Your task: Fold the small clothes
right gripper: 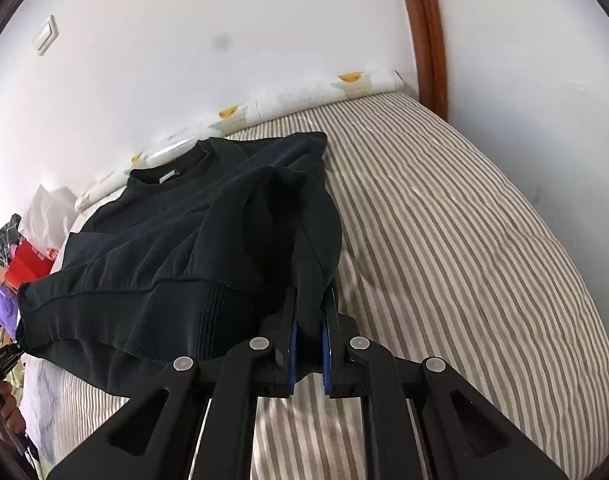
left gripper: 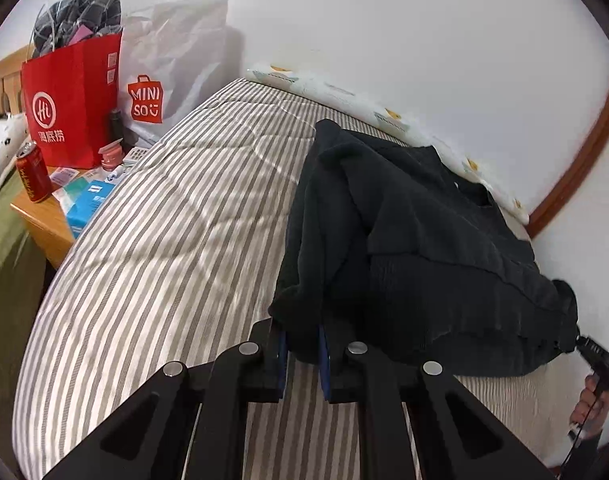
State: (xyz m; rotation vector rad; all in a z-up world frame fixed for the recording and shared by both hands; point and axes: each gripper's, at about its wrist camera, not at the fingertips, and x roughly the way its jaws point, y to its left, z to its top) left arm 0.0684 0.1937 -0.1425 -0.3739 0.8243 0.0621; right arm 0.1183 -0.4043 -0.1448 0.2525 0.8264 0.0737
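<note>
2 grippers pinch a dark sweater (left gripper: 424,240) by its hem above a striped bed (left gripper: 164,240).

Lying partly on the mattress near the wall, collar toward the wall, the sweater has its near edge lifted; the left gripper (left gripper: 302,344) has its jaws clenched on 1 hem corner, and the right gripper (right gripper: 309,330) has its jaws clenched on a bunched fold at the opposite corner. Blue pads (right gripper: 291,344) line the fingers. A patterned bumper (right gripper: 296,96) runs between the bed and the white wall (left gripper: 384,40). Beside the bed, a wooden nightstand (left gripper: 40,216) carries a red bag (left gripper: 72,108), a white bag (left gripper: 172,60), a red can (left gripper: 33,176) and small boxes.
</note>
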